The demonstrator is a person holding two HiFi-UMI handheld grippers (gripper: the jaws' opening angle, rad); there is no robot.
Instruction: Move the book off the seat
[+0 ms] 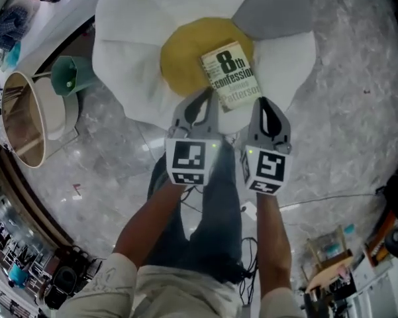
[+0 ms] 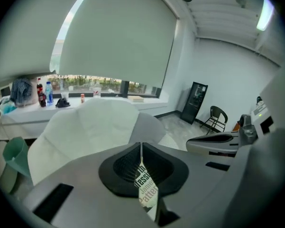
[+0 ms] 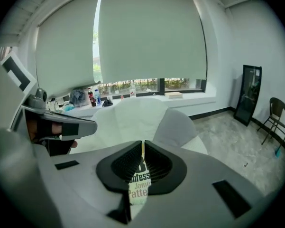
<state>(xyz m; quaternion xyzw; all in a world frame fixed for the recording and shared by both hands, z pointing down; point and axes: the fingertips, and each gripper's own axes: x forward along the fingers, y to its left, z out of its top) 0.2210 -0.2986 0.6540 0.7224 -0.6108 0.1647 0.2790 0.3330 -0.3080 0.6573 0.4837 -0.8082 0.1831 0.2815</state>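
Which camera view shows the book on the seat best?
The head view: the book shows its whole cover, lying on the yellow middle of the seat. Each gripper view gives only a narrow strip of the cover, seen below its shut jaws.

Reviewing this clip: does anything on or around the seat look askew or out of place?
The book lies askew on the flower-shaped seat, partly over its yellow centre and partly over a white petal, with its cover turned at an angle. Nothing looks spilled or damaged.
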